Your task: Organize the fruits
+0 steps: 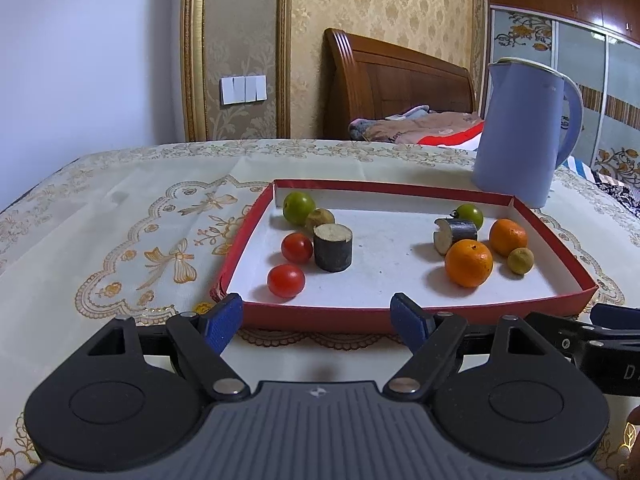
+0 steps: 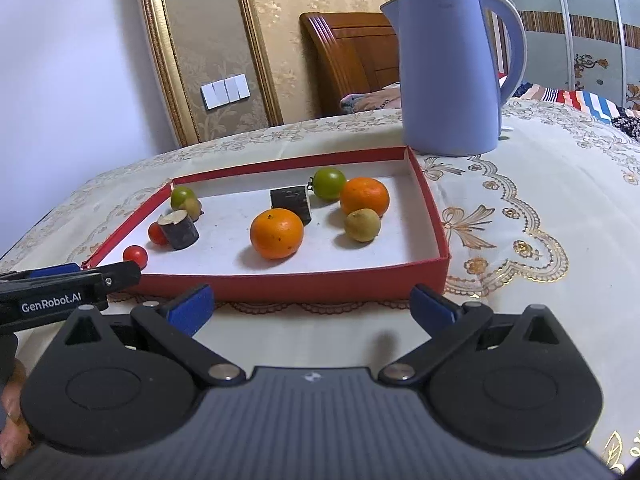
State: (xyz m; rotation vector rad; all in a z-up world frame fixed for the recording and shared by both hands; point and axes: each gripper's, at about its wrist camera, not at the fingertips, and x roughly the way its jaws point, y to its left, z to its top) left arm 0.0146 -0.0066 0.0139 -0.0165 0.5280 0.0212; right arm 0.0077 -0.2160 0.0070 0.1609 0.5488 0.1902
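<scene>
Fruits: lay in a shallow red box (image 1: 576,276) with a white floor, in two loose groups well apart.
Left group: two red tomatoes (image 1: 286,280), a green tomato (image 1: 298,208), a small brownish fruit (image 1: 320,219) and a dark upright cylinder piece (image 1: 333,247).
Right group: two oranges (image 2: 277,233), a green tomato (image 2: 329,183), a small brownish fruit (image 2: 362,225) and a dark piece lying on its side (image 2: 291,201).
Left tongs (image 1: 316,322): open and empty, just before the box's near wall, apart from the fruit.
Right tongs (image 2: 312,306): open and empty, also just short of the near wall.
In the way: the box's near wall stood between both tongs and the fruit.
Around: a blue kettle (image 2: 448,72) stood behind the box's far right corner on the counter (image 2: 540,200), which wore a cream cloth with gold patterns.
Writing: "GenRobot.AI" on the left tongs' side, seen from the right wrist.
</scene>
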